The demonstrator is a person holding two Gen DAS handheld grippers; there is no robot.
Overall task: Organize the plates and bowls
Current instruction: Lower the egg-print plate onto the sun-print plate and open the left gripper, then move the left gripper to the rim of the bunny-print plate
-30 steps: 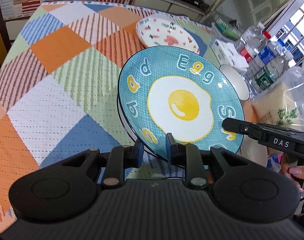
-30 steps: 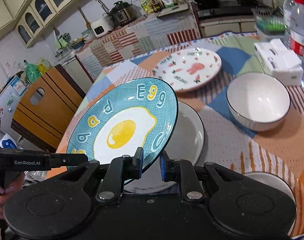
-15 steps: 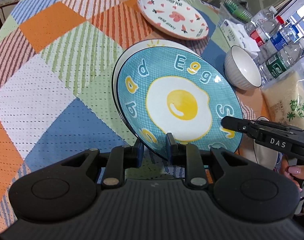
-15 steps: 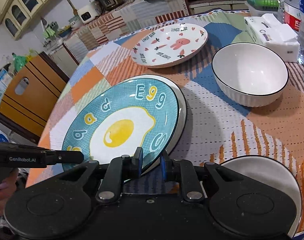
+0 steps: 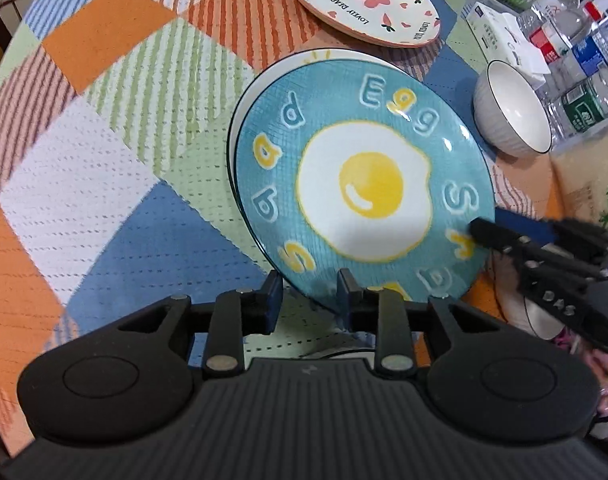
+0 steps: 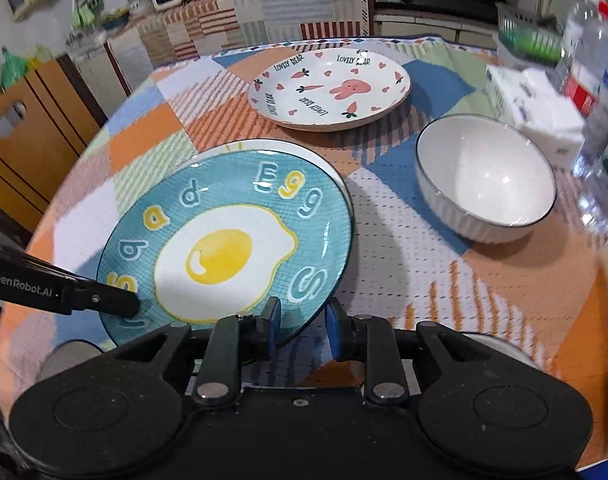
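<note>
A teal plate with a fried-egg picture (image 5: 363,192) (image 6: 228,252) lies on top of a white plate (image 5: 240,112) (image 6: 280,148) on the checked tablecloth. My left gripper (image 5: 309,296) has its fingers spread wide at the plate's near rim. My right gripper (image 6: 302,322) also has its fingers apart at the plate's opposite rim. Each gripper shows in the other's view, the right one (image 5: 543,260) and the left one (image 6: 64,288). A rabbit-pattern plate (image 5: 363,0) (image 6: 331,88) lies farther back. A white ribbed bowl (image 5: 511,116) (image 6: 483,176) stands to the right.
Water bottles (image 5: 575,52) (image 6: 599,80) and a tissue pack (image 5: 503,36) (image 6: 539,116) stand at the table's right edge. Another white dish (image 6: 491,344) sits just behind my right gripper. A wooden cabinet (image 6: 28,128) stands to the left beyond the table.
Both grippers lowered the teal plate onto the white plate. Both have opened their fingers and let go of its rim.
</note>
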